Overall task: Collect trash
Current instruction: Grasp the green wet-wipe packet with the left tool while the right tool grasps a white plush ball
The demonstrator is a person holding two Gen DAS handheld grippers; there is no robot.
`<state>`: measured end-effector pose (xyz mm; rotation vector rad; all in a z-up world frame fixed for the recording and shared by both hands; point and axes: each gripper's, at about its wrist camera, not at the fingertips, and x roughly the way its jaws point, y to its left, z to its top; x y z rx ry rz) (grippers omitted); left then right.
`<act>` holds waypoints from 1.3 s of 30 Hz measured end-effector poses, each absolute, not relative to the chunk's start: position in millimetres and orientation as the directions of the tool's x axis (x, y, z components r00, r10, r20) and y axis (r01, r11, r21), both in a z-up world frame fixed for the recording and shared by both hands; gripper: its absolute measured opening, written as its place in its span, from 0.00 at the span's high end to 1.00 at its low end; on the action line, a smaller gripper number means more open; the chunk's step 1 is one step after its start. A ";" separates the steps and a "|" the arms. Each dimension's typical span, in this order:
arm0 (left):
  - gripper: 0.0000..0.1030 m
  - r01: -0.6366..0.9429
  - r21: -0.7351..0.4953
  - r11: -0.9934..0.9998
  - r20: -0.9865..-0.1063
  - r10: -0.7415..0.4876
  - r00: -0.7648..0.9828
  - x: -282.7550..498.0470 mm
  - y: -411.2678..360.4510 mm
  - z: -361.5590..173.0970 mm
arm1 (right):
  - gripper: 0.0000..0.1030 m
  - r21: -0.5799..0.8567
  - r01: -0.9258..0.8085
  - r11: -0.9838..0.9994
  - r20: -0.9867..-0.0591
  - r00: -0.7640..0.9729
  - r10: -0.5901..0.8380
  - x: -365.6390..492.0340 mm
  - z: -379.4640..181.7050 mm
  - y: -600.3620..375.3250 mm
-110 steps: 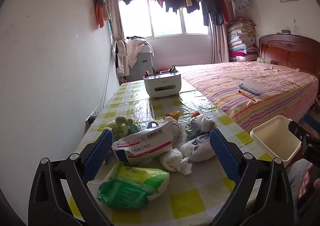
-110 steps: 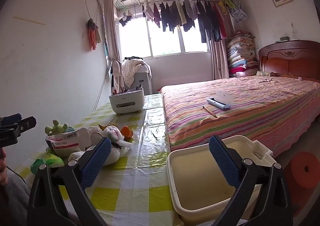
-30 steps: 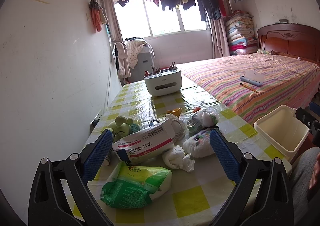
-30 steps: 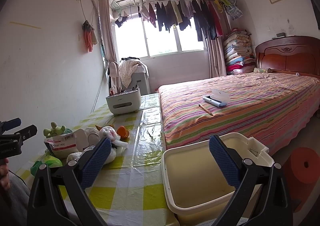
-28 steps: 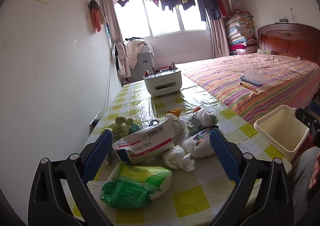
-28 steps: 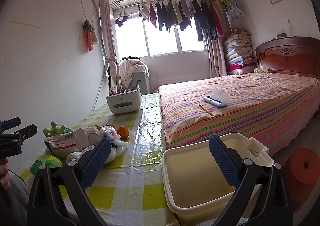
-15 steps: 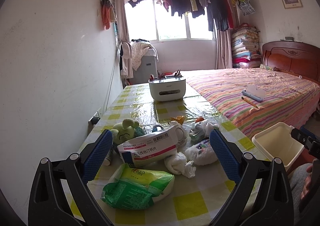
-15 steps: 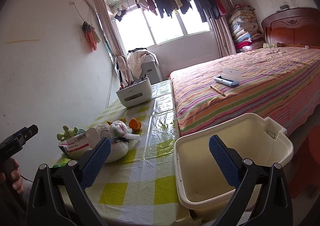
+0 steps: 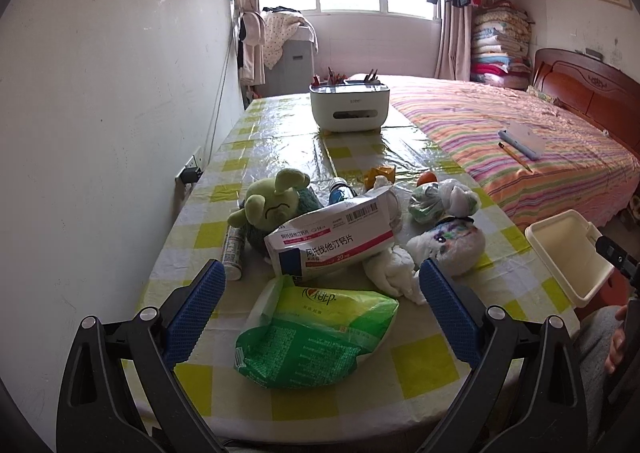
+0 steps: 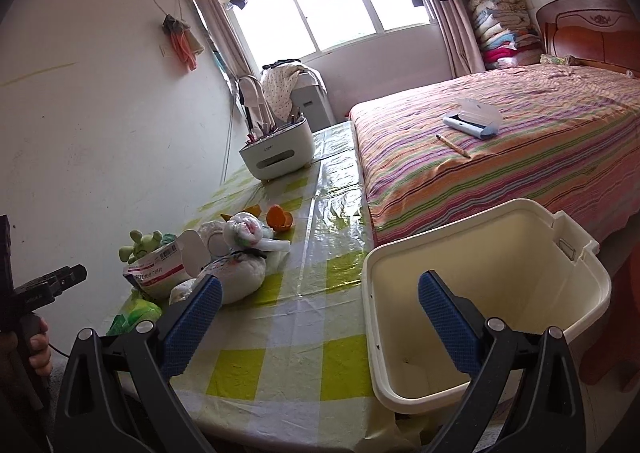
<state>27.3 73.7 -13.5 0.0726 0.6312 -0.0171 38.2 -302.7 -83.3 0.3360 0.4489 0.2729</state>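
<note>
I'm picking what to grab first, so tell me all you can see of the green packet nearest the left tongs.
The green packet is a soft plastic pack, bright green with a white end and small print, crumpled and partly flattened. It lies on the checked tablecloth, in front of the open left tongs and not gripped. Its far end sits against the white medicine box; the right-wrist view shows only a corner.

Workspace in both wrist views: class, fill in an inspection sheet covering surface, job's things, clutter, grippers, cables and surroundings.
Surface: table under a yellow-checked cloth.
Job's things: green wrapper, medicine box, crumpled tissue, tied bags, orange peel; cream bin at the table's edge, nothing seen inside.
Clutter: green plush toy, white organiser.
Grippers: left gripper open; right gripper open.
Cables: wall plug.
Surroundings: striped bed.
</note>
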 end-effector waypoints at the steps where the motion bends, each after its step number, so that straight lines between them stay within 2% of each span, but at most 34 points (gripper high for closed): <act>1: 0.07 0.046 0.053 0.998 -0.611 -0.004 0.791 30.5 77.3 -17.1 | 0.07 0.386 -0.195 0.902 -0.380 0.857 0.348 44.5 -84.5 -298.4; 8: 0.07 0.074 0.035 0.997 -0.736 -0.025 0.676 50.3 85.7 -44.5 | 0.07 0.450 -0.230 0.863 -0.443 0.782 0.439 102.0 -99.9 -264.4; 15: 0.07 0.106 0.109 0.988 -0.821 0.029 0.571 71.5 72.6 -73.3 | 0.07 0.445 -0.259 0.857 -0.501 0.721 0.478 132.9 -105.5 -228.5; 23: 0.08 0.155 0.201 0.967 -0.835 0.087 0.543 77.6 56.8 -90.9 | 0.07 0.399 -0.296 0.868 -0.566 0.665 0.487 159.3 -110.1 -190.5; 24: 0.16 0.159 0.211 0.964 -0.840 0.096 0.534 78.6 55.5 -93.1 | 0.07 0.392 -0.295 0.871 -0.580 0.656 0.483 162.5 -111.5 -186.4; 25: 0.30 0.168 0.216 0.962 -0.849 0.100 0.518 80.1 53.9 -96.5 | 0.07 0.385 -0.291 0.876 -0.594 0.648 0.476 165.3 -113.2 -183.3; 29: 0.43 0.182 0.220 0.958 -0.850 0.096 0.518 79.5 50.4 -99.5 | 0.07 0.389 -0.300 0.871 -0.615 0.620 0.488 174.7 -117.5 -171.1; 32: 0.57 0.181 0.213 0.960 -0.844 0.087 0.529 78.4 49.3 -97.5 | 0.09 0.336 -0.315 0.888 -0.648 0.607 0.461 179.1 -120.6 -157.2; 33: 0.62 0.178 0.212 0.961 -0.840 0.086 0.535 77.8 49.2 -96.8 | 0.13 0.332 -0.327 0.885 -0.656 0.594 0.466 180.1 -122.2 -153.7; 34: 0.66 0.176 0.211 0.961 -0.838 0.086 0.539 77.5 48.8 -95.8 | 0.30 0.344 -0.348 0.872 -0.651 0.581 0.489 179.5 -123.2 -152.0; 36: 0.72 0.168 0.209 0.963 -0.831 0.085 0.549 78.3 46.9 -93.4 | 0.38 0.337 -0.361 0.870 -0.641 0.589 0.493 175.4 -122.6 -150.7; 39: 0.85 0.157 0.186 0.970 -0.818 0.065 0.571 76.0 46.9 -86.9 | 0.43 0.319 -0.381 0.868 -0.625 0.604 0.494 167.9 -120.8 -151.2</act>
